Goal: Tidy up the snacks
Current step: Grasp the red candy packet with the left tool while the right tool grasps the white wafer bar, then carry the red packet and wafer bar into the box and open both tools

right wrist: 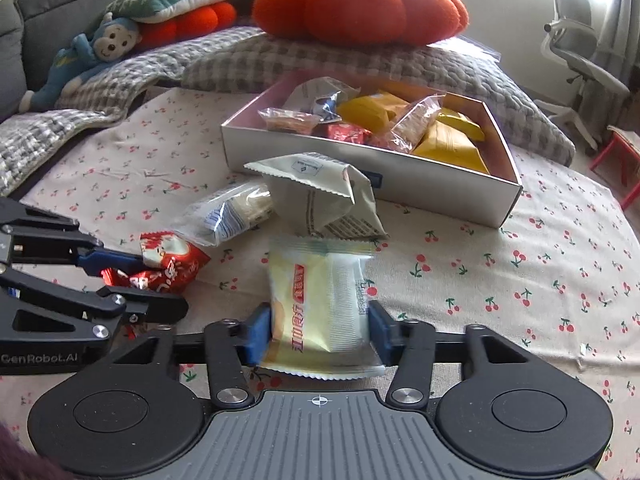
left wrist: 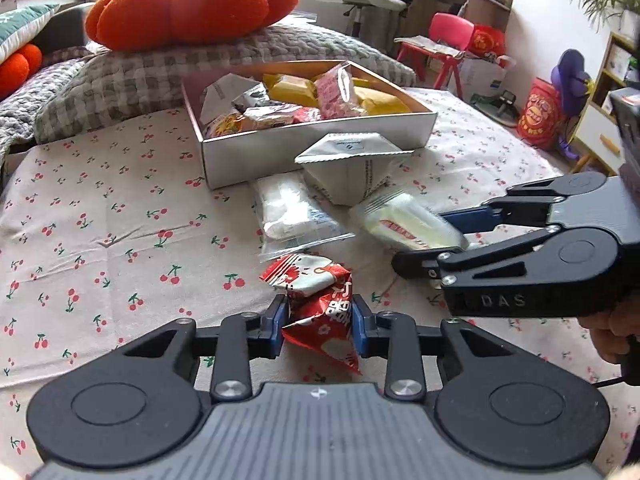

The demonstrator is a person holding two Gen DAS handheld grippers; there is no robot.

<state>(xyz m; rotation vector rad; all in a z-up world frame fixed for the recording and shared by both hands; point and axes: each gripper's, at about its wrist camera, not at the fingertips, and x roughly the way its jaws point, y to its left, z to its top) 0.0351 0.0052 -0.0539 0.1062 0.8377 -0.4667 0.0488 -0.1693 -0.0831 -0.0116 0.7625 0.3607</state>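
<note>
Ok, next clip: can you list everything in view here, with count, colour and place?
box: one, silver, on the cherry-print sheet, holding yellow, pink and red snacks
grey packet: one, in front of the box
clear bag: one, white contents, beside the grey packet
red snack: one, red and white, in the left gripper
yellow snack: one, pale yellow, in the right gripper
pumpkin cushion: one, orange, on the checked pillow
left gripper: shut on the red snack
right gripper: shut on the yellow snack
</note>
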